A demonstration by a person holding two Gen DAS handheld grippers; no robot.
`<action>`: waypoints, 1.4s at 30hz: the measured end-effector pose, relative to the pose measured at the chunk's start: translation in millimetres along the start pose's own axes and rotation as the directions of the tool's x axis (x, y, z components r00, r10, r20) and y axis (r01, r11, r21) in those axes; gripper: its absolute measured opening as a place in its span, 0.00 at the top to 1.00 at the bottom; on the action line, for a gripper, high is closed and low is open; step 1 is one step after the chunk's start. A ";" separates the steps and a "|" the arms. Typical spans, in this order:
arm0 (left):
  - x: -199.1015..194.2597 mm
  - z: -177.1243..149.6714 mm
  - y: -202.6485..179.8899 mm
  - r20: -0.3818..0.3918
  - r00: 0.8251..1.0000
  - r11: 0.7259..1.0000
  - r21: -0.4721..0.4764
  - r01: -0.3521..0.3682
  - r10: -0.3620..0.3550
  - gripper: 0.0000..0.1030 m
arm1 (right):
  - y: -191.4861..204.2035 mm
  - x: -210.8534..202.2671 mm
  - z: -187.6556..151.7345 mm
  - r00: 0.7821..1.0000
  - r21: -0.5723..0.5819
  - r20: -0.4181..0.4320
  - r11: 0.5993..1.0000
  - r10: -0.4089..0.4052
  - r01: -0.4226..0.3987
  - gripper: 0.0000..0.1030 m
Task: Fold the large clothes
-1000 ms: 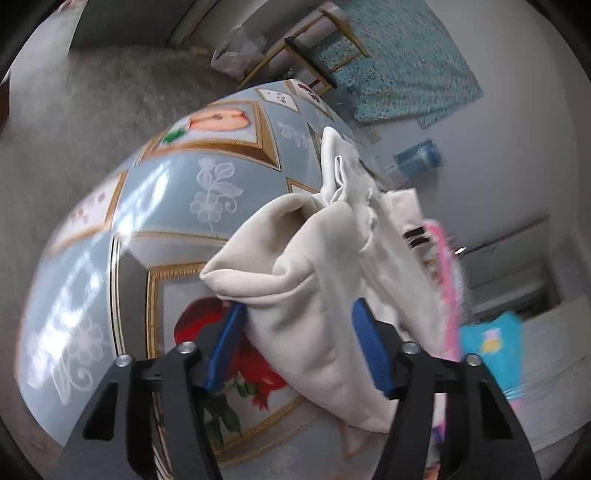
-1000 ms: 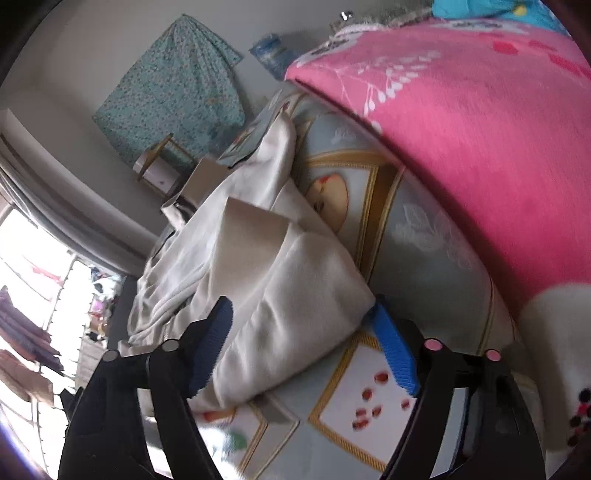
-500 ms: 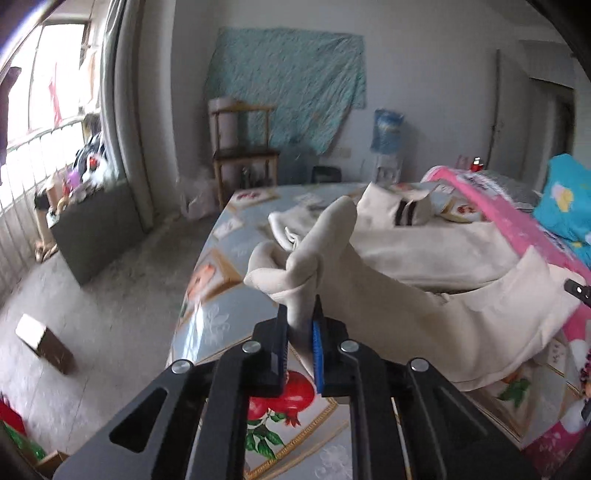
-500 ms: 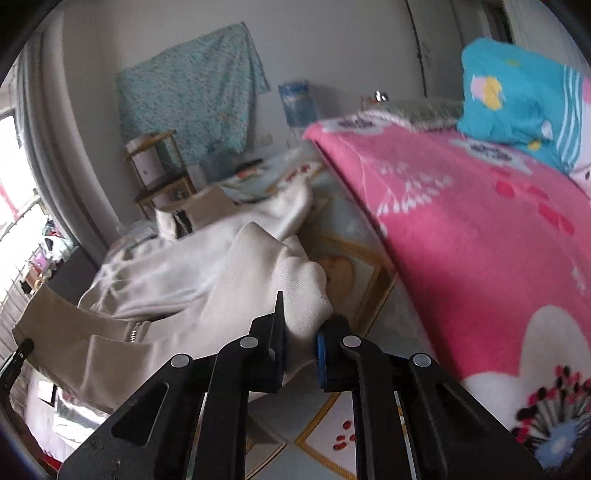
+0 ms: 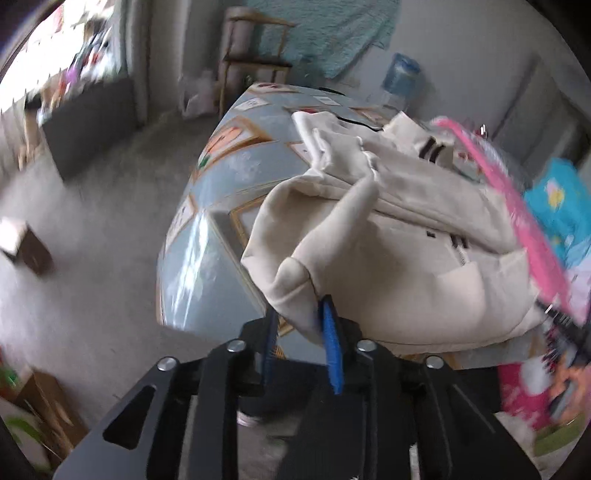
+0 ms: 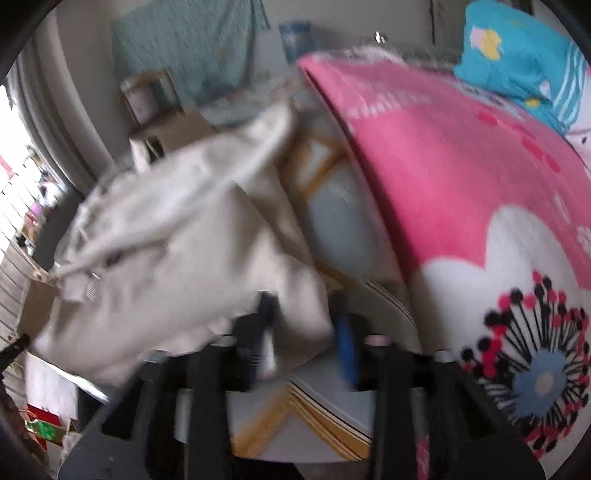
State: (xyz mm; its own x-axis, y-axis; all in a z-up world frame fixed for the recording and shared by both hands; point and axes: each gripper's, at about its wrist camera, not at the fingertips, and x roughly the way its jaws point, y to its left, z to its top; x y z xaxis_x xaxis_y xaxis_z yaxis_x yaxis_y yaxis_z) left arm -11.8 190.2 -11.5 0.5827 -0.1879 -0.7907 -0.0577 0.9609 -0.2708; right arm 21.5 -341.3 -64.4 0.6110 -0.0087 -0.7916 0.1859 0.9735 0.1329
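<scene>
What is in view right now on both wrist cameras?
jacket: one, cream, bunched on the table
table: one, pale blue patterned top, under jacket
blanket: one, pink floral, beside jacket
pillow: one, turquoise, beyond blanket
water jug: one, blue, far wall
hanging cloth: one, teal, far wall
wooden stand: one, brown, below the cloth
left gripper: one, black, blue pads; jaws just opening, jacket corner between
right gripper: one, black, blue pads; jaws just opening, jacket fold between

Both wrist cameras look steeply down along their own fingers, close over a cream hooded jacket on a patterned blue table; the blurred right view apparently shares that jacket, table and pink blanket.
</scene>
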 end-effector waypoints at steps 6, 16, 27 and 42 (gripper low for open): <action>-44.6 8.4 9.1 0.141 0.988 0.998 0.006 -0.056 0.055 0.65 | -18.1 -44.0 8.3 0.994 0.018 0.070 0.996 -0.086 0.085 0.40; 3.0 35.6 -92.2 -0.039 0.962 0.937 0.219 0.272 -0.270 0.40 | 73.0 -45.0 0.1 0.960 -0.110 0.008 0.955 0.279 -0.277 0.26; 34.9 27.4 -130.8 -0.065 0.984 0.906 0.382 0.180 -0.167 0.40 | 172.3 -1.3 -0.6 0.888 -0.217 -0.179 0.864 0.422 -0.455 0.26; 68.0 25.7 -86.5 -0.068 0.997 0.942 0.334 -0.014 0.039 0.40 | 193.3 31.1 -21.4 0.935 -0.301 -0.249 0.897 0.253 -0.323 0.67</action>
State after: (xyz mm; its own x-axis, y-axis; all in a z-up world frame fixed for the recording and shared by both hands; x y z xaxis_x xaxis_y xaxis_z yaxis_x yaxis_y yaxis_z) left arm 53.6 99.5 -27.7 0.5235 -0.1635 -0.8362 0.2082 0.9762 -0.0605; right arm 60.0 -148.5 -76.1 0.4265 0.2953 -0.8549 -0.2626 0.9449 0.1954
